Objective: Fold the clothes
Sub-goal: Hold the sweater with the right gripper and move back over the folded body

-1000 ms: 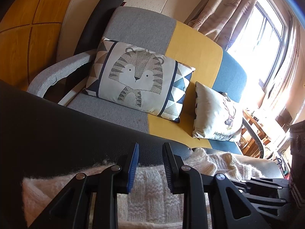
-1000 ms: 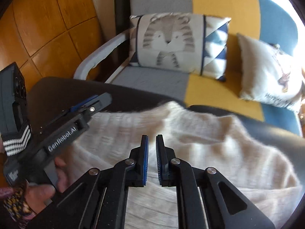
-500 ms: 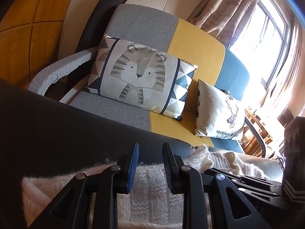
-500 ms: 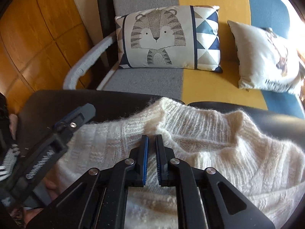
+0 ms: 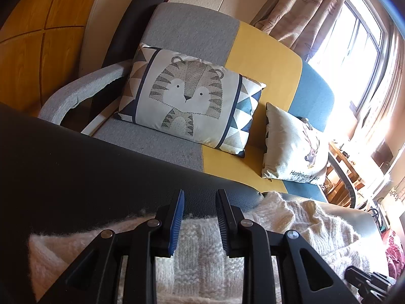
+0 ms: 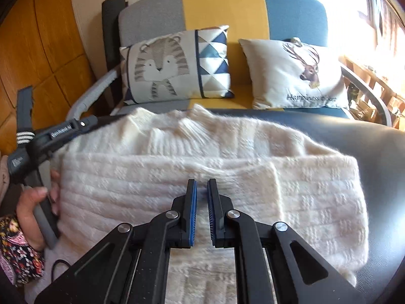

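Blue pads of the right gripper stand nearly together at bottom centre of the right wrist view, with only a thin slit between them and no knit caught there; they hover just above the white sweater and grip nothing. The sweater lies across the middle of that frame on a dark padded surface, already doubled over, with a folded band running to the right edge and the ribbed collar poking up near the top centre.

At the left edge of the same view the left gripper reaches onto the sweater's left side, held by a hand at lower left. In the left wrist view its jaws stand partly apart at bottom centre, over the knit; whether they pinch any of it I cannot tell.

To do this step well, in my judgement, the right gripper should open before it meets the wool, take the doubled edge at lower right cleanly through both layers, and carry it across without dragging. Fluffy knit stretches and snags easily, so a shallow bite would likely slip. The left side should stay steady as an anchor. Beyond the sweater, a sofa with two cushions fills the upper frame.
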A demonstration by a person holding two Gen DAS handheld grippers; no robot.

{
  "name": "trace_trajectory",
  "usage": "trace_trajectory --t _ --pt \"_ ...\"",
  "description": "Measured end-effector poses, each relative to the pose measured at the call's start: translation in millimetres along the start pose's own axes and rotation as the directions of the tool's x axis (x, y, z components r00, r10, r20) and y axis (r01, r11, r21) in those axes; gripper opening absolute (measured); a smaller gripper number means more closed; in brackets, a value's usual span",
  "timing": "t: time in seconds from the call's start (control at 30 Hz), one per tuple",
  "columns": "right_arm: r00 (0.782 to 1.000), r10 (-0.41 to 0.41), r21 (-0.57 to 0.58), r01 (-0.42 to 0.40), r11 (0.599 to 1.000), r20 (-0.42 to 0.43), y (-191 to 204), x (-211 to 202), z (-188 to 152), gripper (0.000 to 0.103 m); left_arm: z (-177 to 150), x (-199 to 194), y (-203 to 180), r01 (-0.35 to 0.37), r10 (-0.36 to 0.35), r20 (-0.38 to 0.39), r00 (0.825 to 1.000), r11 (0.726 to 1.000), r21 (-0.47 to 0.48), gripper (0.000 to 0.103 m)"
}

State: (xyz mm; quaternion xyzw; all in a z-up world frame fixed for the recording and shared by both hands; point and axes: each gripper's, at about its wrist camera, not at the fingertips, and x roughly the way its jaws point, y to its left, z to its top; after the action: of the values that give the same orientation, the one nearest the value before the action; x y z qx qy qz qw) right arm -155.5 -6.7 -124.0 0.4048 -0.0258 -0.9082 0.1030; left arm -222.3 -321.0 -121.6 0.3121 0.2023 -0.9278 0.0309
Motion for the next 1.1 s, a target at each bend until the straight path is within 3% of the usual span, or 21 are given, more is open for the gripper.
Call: trace_trajectory --t 0.1,0.27,0.4,0.5,0.63,0.8,0.9,0.97,1.03,1.1 --pt "1.000 0.017 0.054 -0.018 0.998 0.015 -11 2 -3 0.007 0 1 1 -0.001 0.001 -0.005 1.000 1.000 -0.003 0.026" --pt "0.999 -0.040 0.045 0.038 0.998 0.030 -4 7 -2 0.006 1 4 0 -0.008 0.008 -0.027 1.000 1.000 -0.002 0.026" --pt "0.999 -0.028 0.059 0.026 0.998 0.034 -7 8 -2 0.006 4 12 1 -0.049 0.048 -0.105 0.993 0.999 -0.008 0.026" --pt "0.999 -0.031 0.061 0.029 0.998 0.036 -7 9 -3 0.006 3 -7 -13 -0.069 0.086 -0.145 0.986 0.991 0.115 0.026" --pt "0.999 -0.037 0.063 0.034 0.997 0.040 -7 9 -2 0.006 -18 -55 -22 -0.002 0.023 -0.108 0.994 0.982 0.189 0.026" --pt "0.998 -0.041 0.063 0.039 0.997 0.041 -6 8 -1 0.006 -57 -71 -20 -0.164 0.208 -0.107 0.972 0.933 0.322 0.026" --pt "0.998 -0.047 0.056 0.045 0.997 0.039 -5 8 -1 0.006 -59 -74 -12 -0.179 0.217 -0.099 0.971 0.938 0.297 0.033" --pt "0.999 -0.008 0.074 0.006 0.997 0.032 -9 6 2 0.008 -60 -73 -9 -0.177 0.214 -0.099 0.972 0.940 0.292 0.034" --pt "0.998 0.047 0.118 -0.052 0.992 0.044 -21 -9 6 0.009 -61 -75 -9 -0.181 0.217 -0.094 0.972 0.937 0.299 0.034" --pt "0.995 0.022 0.165 -0.038 0.986 0.098 -37 -38 7 0.014 -62 -76 -7 -0.174 0.209 -0.092 0.974 0.940 0.292 0.034"
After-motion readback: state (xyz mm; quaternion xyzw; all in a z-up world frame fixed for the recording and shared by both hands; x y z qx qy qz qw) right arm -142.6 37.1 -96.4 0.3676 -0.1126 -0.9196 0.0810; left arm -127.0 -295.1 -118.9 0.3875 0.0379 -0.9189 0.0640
